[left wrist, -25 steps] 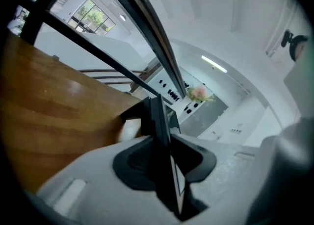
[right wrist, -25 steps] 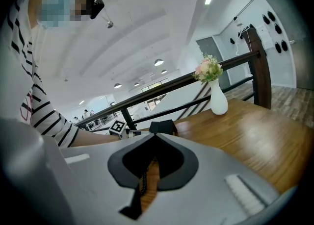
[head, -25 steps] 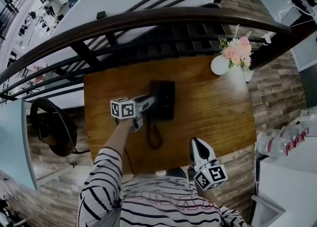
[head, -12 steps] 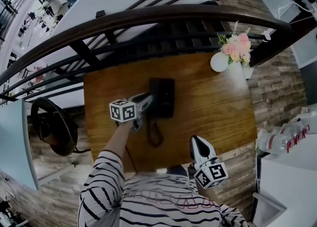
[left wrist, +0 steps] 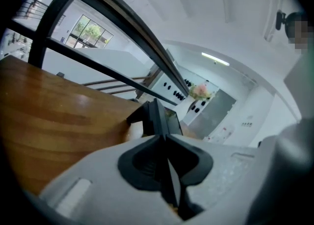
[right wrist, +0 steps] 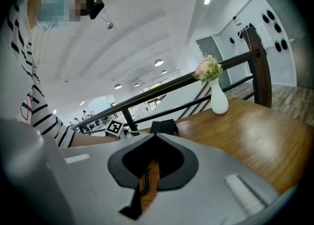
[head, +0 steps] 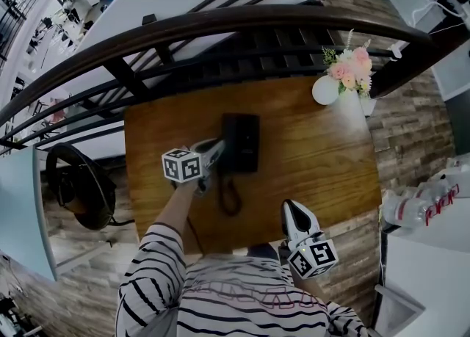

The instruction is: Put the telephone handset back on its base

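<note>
Left fingers [head: 212,153] closing empty, handset [head: 229,145] just ahead.

The head camera looks steeply down over the whole table [head: 316,159]. The camera on the left gripper [head: 217,147] sits low, close against the telephone [head: 241,143], facing far-right; the one on the right gripper [head: 293,212], at the near edge, faces far. All three share telephone and vase [head: 325,93].

The table [head: 316,159] is brown wood with a visible grain, and the telephone [head: 240,143] on it is black. The vase [head: 325,93] is white with pink flowers [head: 351,70]. The sleeve [head: 150,269] has black and white stripes.
</note>
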{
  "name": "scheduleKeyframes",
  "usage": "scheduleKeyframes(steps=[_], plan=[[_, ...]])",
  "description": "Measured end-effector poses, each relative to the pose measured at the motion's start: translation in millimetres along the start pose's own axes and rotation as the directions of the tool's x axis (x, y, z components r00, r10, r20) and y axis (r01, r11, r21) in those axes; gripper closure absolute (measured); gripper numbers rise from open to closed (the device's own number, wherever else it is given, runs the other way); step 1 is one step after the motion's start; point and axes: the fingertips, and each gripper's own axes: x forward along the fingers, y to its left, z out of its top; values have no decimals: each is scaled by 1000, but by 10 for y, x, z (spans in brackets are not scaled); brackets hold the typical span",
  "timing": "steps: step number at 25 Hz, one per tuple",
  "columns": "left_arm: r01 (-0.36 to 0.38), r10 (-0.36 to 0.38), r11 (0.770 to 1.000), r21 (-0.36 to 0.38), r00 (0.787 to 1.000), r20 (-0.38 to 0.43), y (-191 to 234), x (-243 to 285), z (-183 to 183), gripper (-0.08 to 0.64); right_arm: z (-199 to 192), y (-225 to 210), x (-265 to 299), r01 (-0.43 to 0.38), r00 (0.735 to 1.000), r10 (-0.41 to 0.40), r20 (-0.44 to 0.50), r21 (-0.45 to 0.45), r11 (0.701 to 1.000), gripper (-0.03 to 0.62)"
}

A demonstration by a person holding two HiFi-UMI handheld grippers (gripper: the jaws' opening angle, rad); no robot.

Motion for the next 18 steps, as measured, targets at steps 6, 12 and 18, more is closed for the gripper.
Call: scheduleKeyframes(steps=[6,12,18], plan=[[12,-12,1000,-21,1000,11,-5,12,6,523,-10,-6,-6,-7,1000,7,0,-7,1000,592],[19,-18,999,-32,1000,25,10,23,35,522,-20,17,44,-13,1000,13,-6,-4,1000,592],[30,-28,999,-42,999,30,19,18,37,520,5,35,85,-22,1000,22,-3,-5,1000,592]])
